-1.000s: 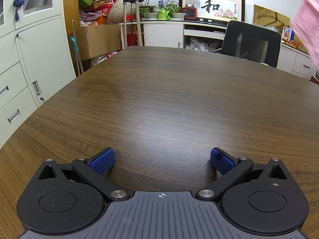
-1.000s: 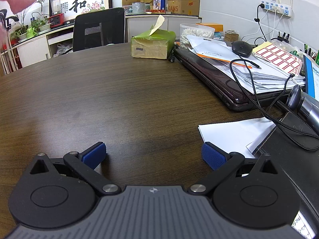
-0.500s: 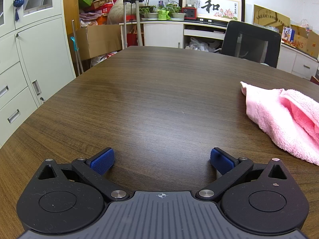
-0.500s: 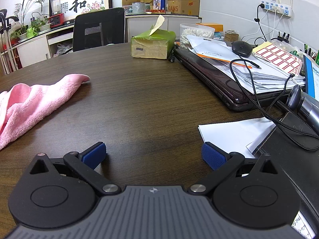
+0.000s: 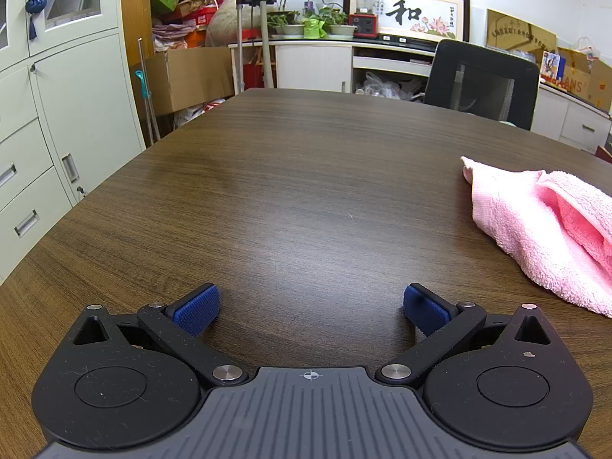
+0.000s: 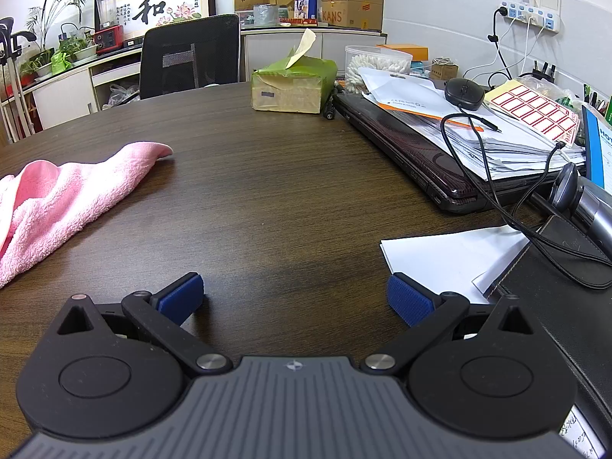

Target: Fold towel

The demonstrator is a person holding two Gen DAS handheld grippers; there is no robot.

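Nothing shifted since half a second back, really: towel lying just as it landed, both grippers parked in the same spots; a full second back, only a pink blur in the air at the frame edge. Left gripper (image 5: 310, 308) spread wide, nothing between the blue ribbed pads (image 5: 196, 308), just bare table (image 5: 290, 191) showing through the gap. Same story with the right gripper (image 6: 294, 298): splayed apart, holding nothing, blue pads (image 6: 407, 304) low over the dark wood. Out from the fingers: pink towel (image 5: 550, 225) sitting ahead and off to the right of the left fingers, and ahead and off to the left of the right fingers (image 6: 65, 199), so basically lying between the two. Looks about equally near to both, hard to call a winner. Long axis seems to run away from the fingers, with one pointed corner poking out at the far end and the bulk bunched closer in. Fluffy terry cloth, soft and floppy, rumpled with a fold showing a deeper pink inside, definitely not flat yet. Probably needs spreading out first, each gripper swinging inward to pinch an edge. Table a smooth dark wood grain, so should slide easily. Past the right fingers, off to the right: white paper sheet (image 6: 455, 260) almost touching the pad, then laptop (image 6: 413, 153) under a paper pile, cables, mouse (image 6: 464, 93), green tissue box (image 6: 292, 88) further ahead. Worth not snagging those cables.
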